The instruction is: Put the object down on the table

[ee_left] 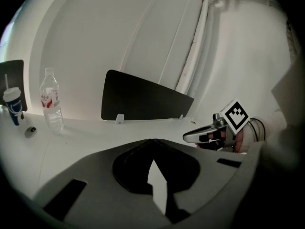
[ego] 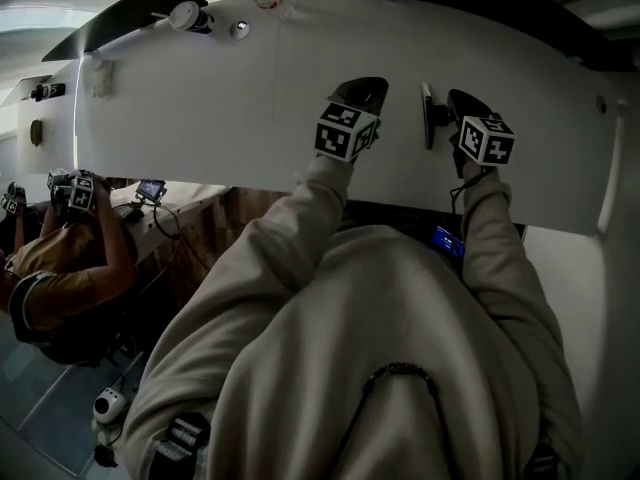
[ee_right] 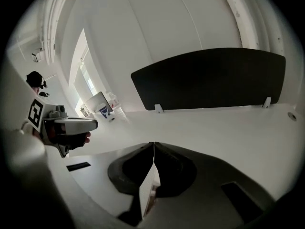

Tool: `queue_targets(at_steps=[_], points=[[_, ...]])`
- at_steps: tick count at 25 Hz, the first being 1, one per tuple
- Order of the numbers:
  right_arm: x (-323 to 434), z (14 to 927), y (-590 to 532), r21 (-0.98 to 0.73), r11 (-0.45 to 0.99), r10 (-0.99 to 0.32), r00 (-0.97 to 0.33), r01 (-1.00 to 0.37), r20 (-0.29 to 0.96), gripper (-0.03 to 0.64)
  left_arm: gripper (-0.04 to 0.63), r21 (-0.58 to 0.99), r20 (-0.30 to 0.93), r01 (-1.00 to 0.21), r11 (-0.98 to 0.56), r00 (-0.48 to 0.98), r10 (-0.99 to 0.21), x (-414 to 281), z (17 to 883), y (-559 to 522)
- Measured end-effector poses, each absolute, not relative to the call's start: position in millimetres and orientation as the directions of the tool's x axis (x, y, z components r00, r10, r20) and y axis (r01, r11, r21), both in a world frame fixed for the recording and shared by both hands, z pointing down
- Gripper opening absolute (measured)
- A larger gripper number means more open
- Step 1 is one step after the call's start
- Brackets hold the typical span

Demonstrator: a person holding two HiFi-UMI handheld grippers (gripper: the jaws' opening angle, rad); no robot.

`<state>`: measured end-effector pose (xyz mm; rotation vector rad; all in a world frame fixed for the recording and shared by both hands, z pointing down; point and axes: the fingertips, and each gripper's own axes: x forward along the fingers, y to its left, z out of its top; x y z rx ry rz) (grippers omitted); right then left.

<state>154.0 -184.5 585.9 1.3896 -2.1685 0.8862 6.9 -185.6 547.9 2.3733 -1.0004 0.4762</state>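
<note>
In the head view both grippers hover over the white table (ego: 250, 98), side by side. My left gripper (ego: 362, 90) is shut; in the left gripper view its dark jaws meet at the tips (ee_left: 152, 140) with nothing between them. My right gripper (ego: 462, 98) is also shut, and in the right gripper view its jaw tips touch (ee_right: 153, 143) with only bare tabletop showing through the gap behind them. Each gripper shows in the other's view, with its marker cube: the right gripper (ee_left: 187, 136) and the left gripper (ee_right: 94, 124). I see no loose object close to either gripper.
A black divider panel (ee_left: 143, 101) stands upright at the table's far edge (ee_right: 209, 80). A water bottle (ee_left: 50, 106), a paper cup (ee_left: 13, 106) and a small round thing (ee_left: 31, 131) sit far left. Another person (ego: 60, 258) holding grippers works at a bench to the left.
</note>
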Motion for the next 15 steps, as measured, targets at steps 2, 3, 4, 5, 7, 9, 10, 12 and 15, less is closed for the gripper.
queue_targets(at_steps=[2, 3, 4, 5, 7, 9, 10, 12, 15], points=[[147, 571, -190, -0.294, 0.307, -0.657, -0.426, -0.905, 0.622, 0.023, 0.005, 0.316, 0.486, -0.736, -0.598, 0.667, -0.565, 5, 539, -189], [144, 562, -194, -0.291, 0.313, -0.666, -0.427, -0.904, 0.611, 0.023, 0.005, 0.311, 0.48, -0.736, -0.601, 0.667, -0.57, 5, 534, -191], [142, 552, -198, -0.284, 0.32, -0.677, -0.428, -0.904, 0.598, 0.023, 0.005, 0.304, 0.472, -0.736, -0.605, 0.668, -0.576, 4, 528, -193], [139, 540, -203, -0.277, 0.328, -0.69, -0.429, -0.903, 0.582, 0.023, 0.005, 0.295, 0.462, -0.736, -0.609, 0.668, -0.583, 3, 521, -196], [132, 512, -213, -0.262, 0.348, -0.719, -0.435, -0.9, 0.542, 0.023, 0.005, 0.275, 0.434, -0.737, -0.618, 0.668, -0.604, 1, 503, -203], [127, 479, -222, -0.25, 0.367, -0.746, -0.444, -0.896, 0.496, 0.023, 0.005, 0.255, 0.394, -0.736, -0.627, 0.672, -0.628, -2, 478, -212], [124, 462, -227, -0.244, 0.376, -0.759, -0.448, -0.894, 0.472, 0.023, 0.005, 0.245, 0.369, -0.735, -0.632, 0.674, -0.64, -3, 464, -216], [119, 427, -236, -0.232, 0.392, -0.784, -0.455, -0.89, 0.422, 0.023, 0.005, 0.225, 0.319, -0.734, -0.641, 0.677, -0.663, -6, 432, -227], [111, 376, -242, -0.203, 0.414, -0.814, -0.46, -0.888, 0.355, 0.023, 0.005, 0.196, 0.251, -0.732, -0.653, 0.681, -0.688, -11, 387, -237]])
